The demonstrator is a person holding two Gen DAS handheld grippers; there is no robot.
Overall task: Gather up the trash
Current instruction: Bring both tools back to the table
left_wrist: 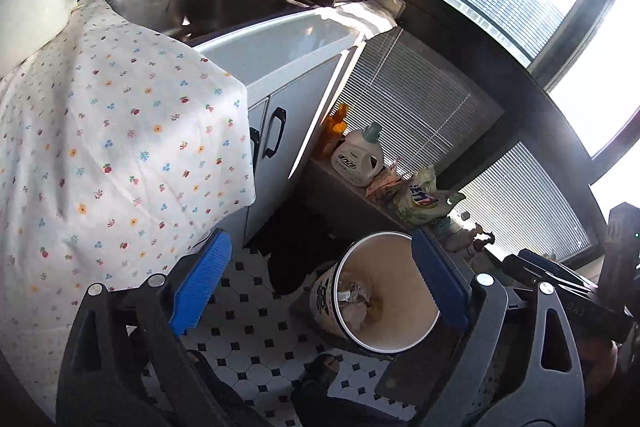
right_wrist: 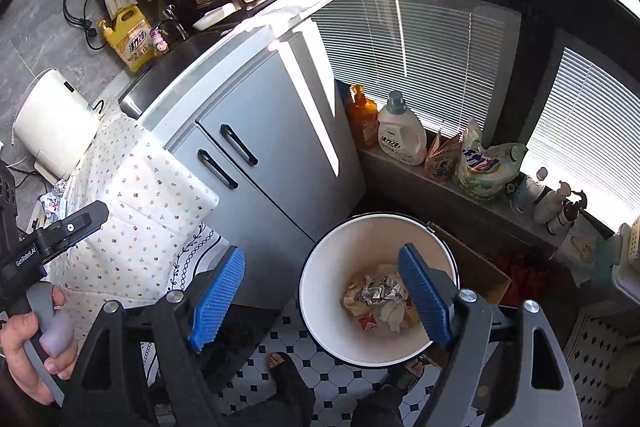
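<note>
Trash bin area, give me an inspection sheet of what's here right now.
Surface: tiled floor, black-and-white pattern.
Job's things: white trash bin holding foil and paper scraps; more crumpled scraps on the flowered cloth.
Clutter: detergent bottles and bags on the sill.
Grippers: left hand-held gripper open, empty; right hand-held gripper open, empty, above the bin.
Cables: black cord on the wall.
Surroundings: sink cabinet, window blinds.

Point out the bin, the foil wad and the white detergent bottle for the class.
bin (right_wrist: 320, 279): right wrist view, on the bare inner wall, left side.
foil wad (right_wrist: 378, 290): right wrist view, on its crumpled middle.
white detergent bottle (right_wrist: 402, 139): right wrist view, on the label front.
</note>
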